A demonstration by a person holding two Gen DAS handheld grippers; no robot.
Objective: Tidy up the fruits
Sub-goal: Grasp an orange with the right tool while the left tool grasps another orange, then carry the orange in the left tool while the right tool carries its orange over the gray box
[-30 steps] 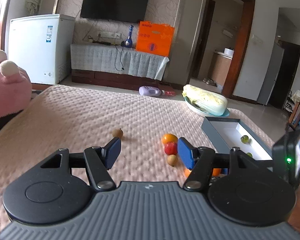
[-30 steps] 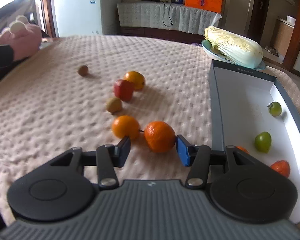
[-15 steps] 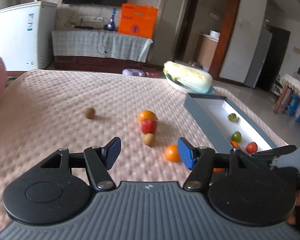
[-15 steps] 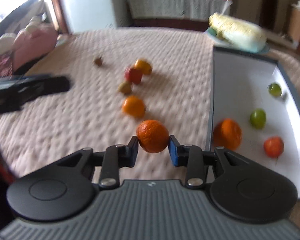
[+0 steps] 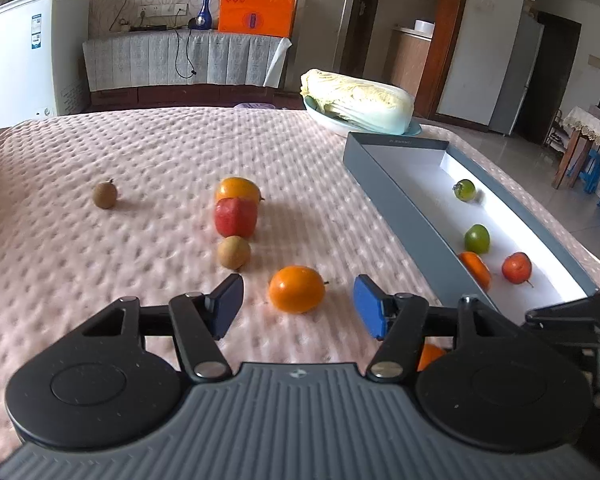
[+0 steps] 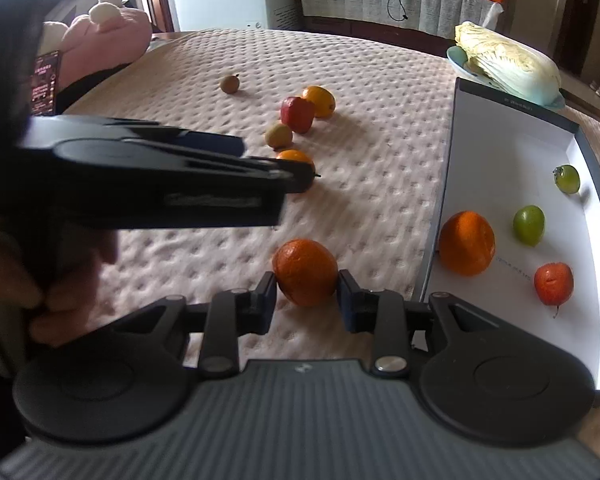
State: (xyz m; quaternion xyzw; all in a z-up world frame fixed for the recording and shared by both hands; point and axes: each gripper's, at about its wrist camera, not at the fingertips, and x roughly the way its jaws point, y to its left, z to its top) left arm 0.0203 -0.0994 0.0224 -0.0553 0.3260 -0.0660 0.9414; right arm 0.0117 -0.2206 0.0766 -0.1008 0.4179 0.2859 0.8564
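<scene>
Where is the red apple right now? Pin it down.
In the left wrist view the red apple sits mid-bedspread, left of the grey box, touching the orange fruit behind it, with a brown fruit just in front.

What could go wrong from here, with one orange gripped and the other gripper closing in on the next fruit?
The right gripper pinches the round orange only at its sides, so it might slip. The box wall stands close and could catch it. The open left gripper might nudge the smooth orange fruit rolling.
</scene>
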